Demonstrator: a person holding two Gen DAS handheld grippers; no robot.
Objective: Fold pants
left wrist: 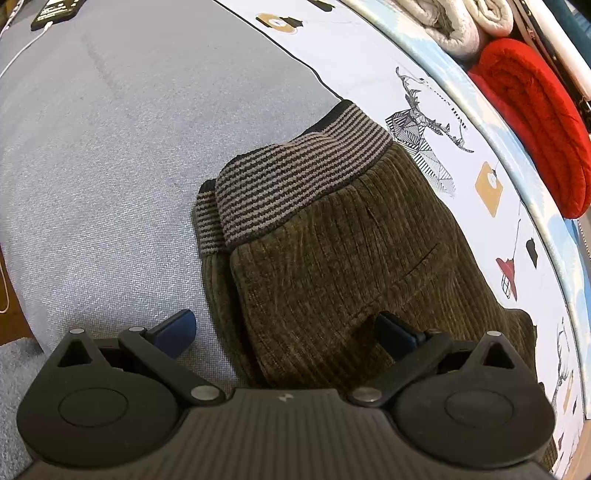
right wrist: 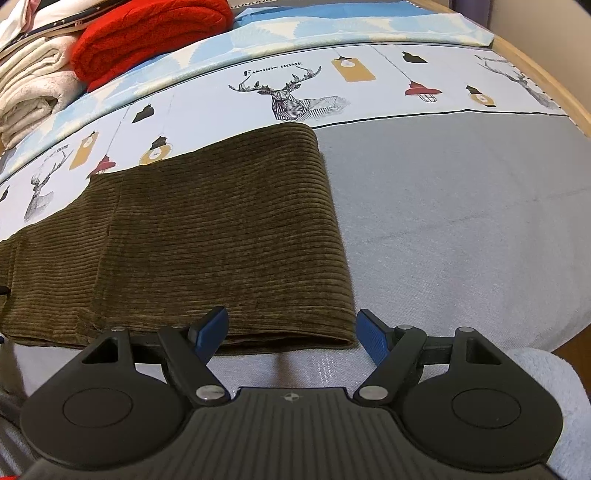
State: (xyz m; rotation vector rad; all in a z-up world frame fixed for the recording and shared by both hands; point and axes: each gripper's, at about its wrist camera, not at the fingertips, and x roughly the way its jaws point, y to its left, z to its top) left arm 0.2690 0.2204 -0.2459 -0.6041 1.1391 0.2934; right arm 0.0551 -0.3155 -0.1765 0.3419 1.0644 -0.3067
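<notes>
Corduroy pants [left wrist: 332,266] lie ahead of spread tongs [left wrist: 286,328]

One pair of brown corduroy pants [right wrist: 192,236], folded, on the bed [right wrist: 461,221]. Two tools: left tool [left wrist: 286,330] and right tool [right wrist: 291,330]. One red blanket [right wrist: 147,40], far left. One phone [left wrist: 55,13], one white cable [left wrist: 18,51], far left of left view.

Open grey bed [right wrist: 461,221] right of pants [right wrist: 207,236], easy pass. Red blanket [right wrist: 147,40] and white towels [right wrist: 33,92] crowd far-left edge.
</notes>
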